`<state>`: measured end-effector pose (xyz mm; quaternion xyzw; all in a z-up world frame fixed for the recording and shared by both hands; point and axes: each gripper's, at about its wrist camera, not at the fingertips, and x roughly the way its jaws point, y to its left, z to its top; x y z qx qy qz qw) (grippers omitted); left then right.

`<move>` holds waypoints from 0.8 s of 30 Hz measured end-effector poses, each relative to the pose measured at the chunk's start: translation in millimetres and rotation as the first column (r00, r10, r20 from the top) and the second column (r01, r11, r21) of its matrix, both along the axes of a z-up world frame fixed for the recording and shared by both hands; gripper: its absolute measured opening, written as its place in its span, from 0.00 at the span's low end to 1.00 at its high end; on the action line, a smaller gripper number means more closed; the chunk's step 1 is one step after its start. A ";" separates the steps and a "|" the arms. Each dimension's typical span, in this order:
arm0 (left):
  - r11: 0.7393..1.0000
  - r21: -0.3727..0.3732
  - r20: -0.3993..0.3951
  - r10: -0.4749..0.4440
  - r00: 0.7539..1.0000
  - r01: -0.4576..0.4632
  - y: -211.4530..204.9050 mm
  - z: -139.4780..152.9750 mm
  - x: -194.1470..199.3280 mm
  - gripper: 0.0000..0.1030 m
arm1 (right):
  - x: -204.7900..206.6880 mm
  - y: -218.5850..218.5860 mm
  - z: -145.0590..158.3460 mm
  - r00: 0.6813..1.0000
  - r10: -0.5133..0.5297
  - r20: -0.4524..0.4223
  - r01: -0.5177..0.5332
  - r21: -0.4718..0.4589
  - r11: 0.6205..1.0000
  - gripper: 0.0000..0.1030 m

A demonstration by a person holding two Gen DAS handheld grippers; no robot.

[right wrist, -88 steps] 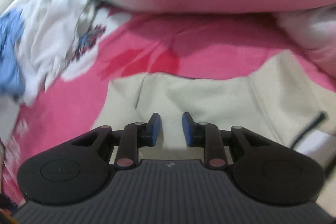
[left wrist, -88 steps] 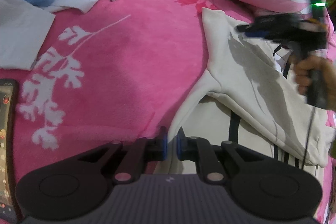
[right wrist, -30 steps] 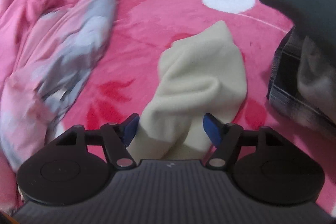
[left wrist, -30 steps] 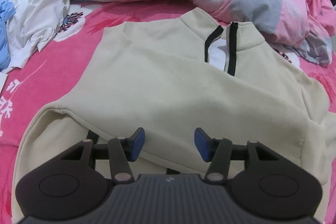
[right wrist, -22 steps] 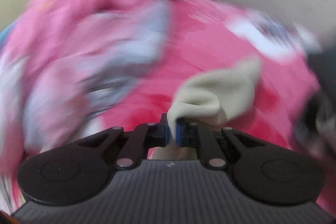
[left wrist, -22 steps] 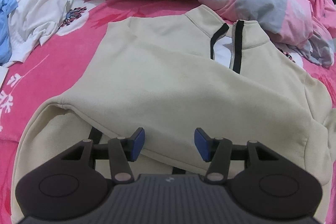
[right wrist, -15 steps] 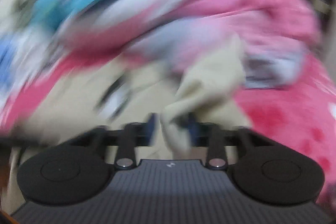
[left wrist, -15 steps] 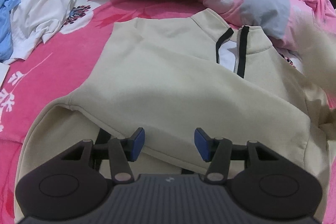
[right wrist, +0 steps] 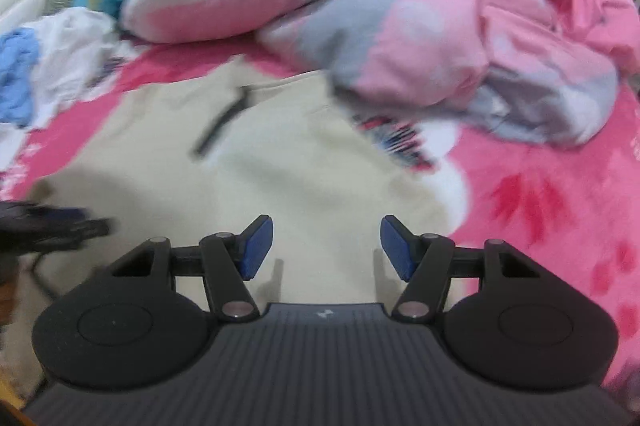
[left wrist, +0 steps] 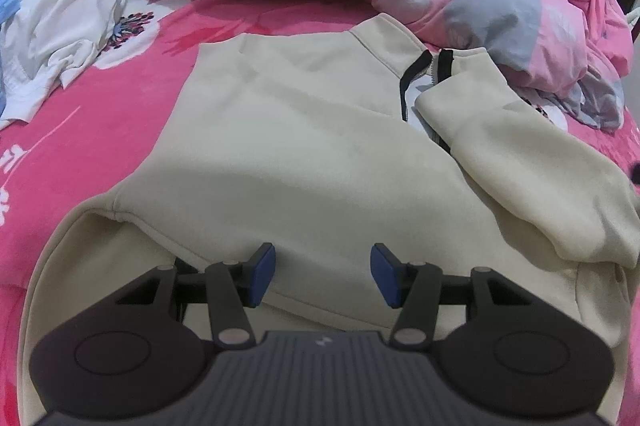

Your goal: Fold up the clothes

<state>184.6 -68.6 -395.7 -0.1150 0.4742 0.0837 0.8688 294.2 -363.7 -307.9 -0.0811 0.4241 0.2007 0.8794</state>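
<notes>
From the left wrist view, the cream sweatshirt [left wrist: 312, 154] lies spread on the pink bed [left wrist: 100, 114], collar away from the camera and near the heaped quilt [left wrist: 520, 6]. Its right sleeve [left wrist: 520, 162] is folded in across the chest, the cuff resting beside the dark-trimmed zip [left wrist: 406, 86]. The left tool [left wrist: 322, 274] hangs over the lower part of the body with its blue pads wide apart and nothing between them. A crumpled white garment [left wrist: 60, 26] sits well apart, up at the left.

From the right wrist view, which is motion-blurred, the sweatshirt fills the lower middle, with the quilt behind it. The right tool [right wrist: 327, 246] has just been opening; its jaws stand apart over the cloth, gripping nothing. The dark shape at the left edge is probably the other tool, though the blur makes it hard to tell.

The sweatshirt looks like thick fleece: soft, limp and fairly light, yet bulky enough to hold a fold without sliding. I judge both sleeves are now in, so the next fold probably runs hem to collar. The best hold would be a pinch through all layers at the two bottom corners, since a single-layer pinch could drag the folded sleeve out of place.
</notes>
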 end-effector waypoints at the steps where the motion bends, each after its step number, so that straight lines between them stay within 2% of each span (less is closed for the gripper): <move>1: 1.000 0.000 -0.005 -0.004 1.000 0.004 -0.2 -1.0 0.8 0.53 | 16.2 -5.5 -5.1 1.000 0.005 -0.023 -0.005 -0.009 1.000 0.59; 3: 1.000 0.000 -0.014 -0.013 1.000 0.013 -0.6 -2.9 2.5 0.53 | 45.0 -14.9 -19.3 0.993 0.026 -0.116 -0.026 -0.002 1.000 0.59; 5: 1.000 0.002 -0.020 -0.017 1.000 0.017 -1.0 -4.2 3.5 0.53 | 61.7 -22.1 -30.0 0.975 0.061 -0.215 -0.050 0.053 0.997 0.59; 7: 1.000 0.007 -0.019 -0.019 1.000 0.019 -1.3 -5.3 4.2 0.53 | 78.4 -29.2 -40.7 0.945 0.100 -0.310 -0.069 0.110 0.992 0.52; 8: 1.000 0.008 -0.018 -0.018 1.000 0.018 -1.3 -6.0 4.5 0.53 | 84.4 -32.5 -44.1 0.930 0.120 -0.347 -0.076 0.138 0.988 0.22; 9: 1.000 0.005 -0.018 -0.014 1.000 0.014 -1.0 -6.4 4.6 0.53 | 81.7 -35.1 -39.9 0.927 0.133 -0.350 -0.081 0.160 0.984 0.04; 12: 1.000 -0.004 -0.018 0.000 1.000 0.000 0.1 -7.7 5.2 0.53 | 54.4 -40.6 -11.1 0.945 0.155 -0.288 -0.087 0.235 0.968 0.04; 15: 1.000 -0.017 -0.018 0.009 1.000 -0.009 2.4 -8.1 5.1 0.53 | 7.3 -39.8 23.9 0.952 0.216 -0.218 -0.137 0.329 0.934 0.04; 16: 1.000 -0.022 -0.018 0.012 1.000 -0.012 3.5 -8.4 4.9 0.53 | -10.8 -34.3 30.0 0.947 0.249 -0.203 -0.175 0.322 0.930 0.04; 18: 0.999 -0.029 -0.019 0.015 1.000 -0.016 5.0 -9.4 5.0 0.53 | -50.1 -13.4 28.8 0.926 0.320 -0.199 -0.269 0.246 0.931 0.06; 20: 0.999 -0.031 -0.020 0.014 1.000 -0.014 5.7 -10.3 5.6 0.53 | -92.6 10.5 11.9 0.893 0.400 -0.208 -0.383 0.117 0.916 0.08; 23: 1.000 -0.025 -0.022 0.003 1.000 -0.004 6.1 -10.8 6.5 0.53 | -141.7 39.6 -28.2 0.830 0.496 -0.255 -0.532 -0.093 0.842 0.23; 24: 1.000 -0.026 -0.022 0.001 1.000 -0.001 6.7 -10.8 6.8 0.53 | -145.0 43.7 -32.9 0.831 0.495 -0.255 -0.535 -0.124 0.836 0.27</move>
